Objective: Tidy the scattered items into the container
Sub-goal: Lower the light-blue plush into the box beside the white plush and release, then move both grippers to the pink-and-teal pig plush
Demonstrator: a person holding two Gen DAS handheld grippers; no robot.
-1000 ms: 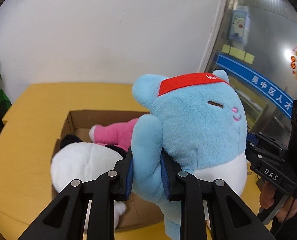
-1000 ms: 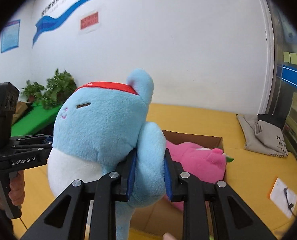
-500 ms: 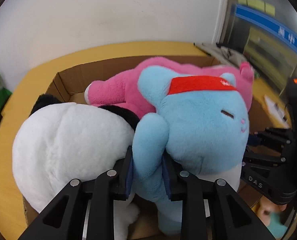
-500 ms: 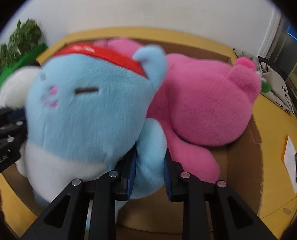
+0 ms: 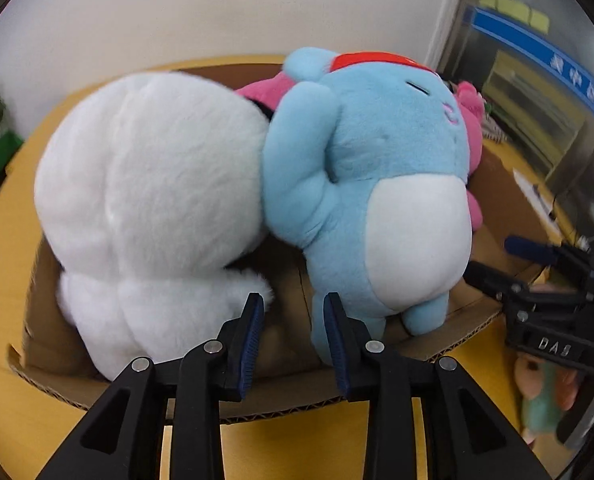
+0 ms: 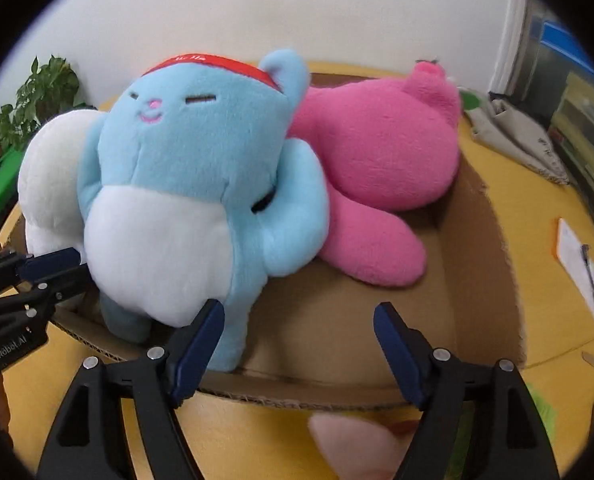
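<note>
Three plush toys lie in the box (image 6: 481,280): blue cat (image 6: 185,184) in the middle, white plush (image 5: 149,208) and pink plush (image 6: 381,152) touching it. Both the left gripper (image 5: 293,336) and right gripper (image 6: 297,344), spread and grasping nothing, hover at the box's near rim.

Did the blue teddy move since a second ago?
Yes. The blue plush went down into the cardboard box, beside the pink plush; earlier it hung above the box.

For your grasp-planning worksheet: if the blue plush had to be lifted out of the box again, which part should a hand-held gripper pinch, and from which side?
Probably its arm, approached from the box's near open edge. The arm juts sideways off the blue plush, thin enough to fit between two fingers, while the round body looks too wide.
</note>
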